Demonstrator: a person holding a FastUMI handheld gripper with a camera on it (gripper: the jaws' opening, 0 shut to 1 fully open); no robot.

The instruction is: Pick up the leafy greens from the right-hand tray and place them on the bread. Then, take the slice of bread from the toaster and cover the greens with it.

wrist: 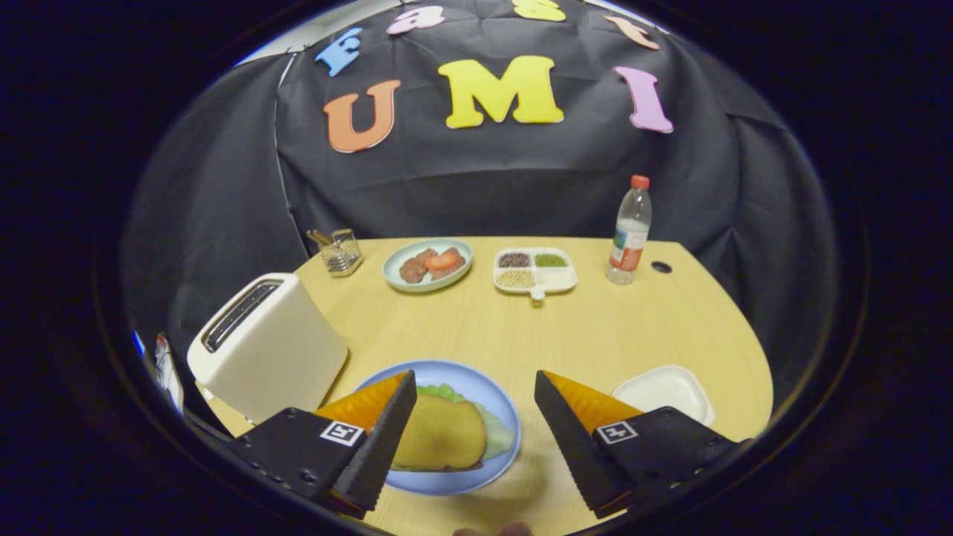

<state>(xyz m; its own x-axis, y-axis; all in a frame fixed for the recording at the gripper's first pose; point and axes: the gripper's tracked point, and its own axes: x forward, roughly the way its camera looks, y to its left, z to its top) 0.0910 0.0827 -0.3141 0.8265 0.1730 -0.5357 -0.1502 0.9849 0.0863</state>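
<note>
The gripper (473,447) hangs with its two fingers spread wide and nothing between them but air, the round pale-blue plate (488,458) lying just below and ahead of the gap. On that plate sits the golden-brown slice of bread (439,432), and a frill of light-green leafy greens (497,435) pokes out from under it on the far and right sides, so the stack looks already covered, though a lower slice beneath cannot be made out. The left finger crosses in front of the near-left part of the plate. Just beside the right finger lies the white square tray (666,391), bare of greens. To the left of the plate stands the cream-coloured two-slot toaster (264,346), its slots dark; whether bread is left inside cannot be told. My reading is that the task is at or near its end, and the step in hand is simply to let go cleanly: keep the fingers wide, draw straight up and back so neither finger drags the top slice off the greens, and stay well off the toaster. Beyond, on the light wooden table (595,327), stand a wire holder (339,251), a pale-green dish of meat slices (428,264), a white divided dish of beans (534,269) and a clear plastic bottle with a red cap (630,231).
</note>
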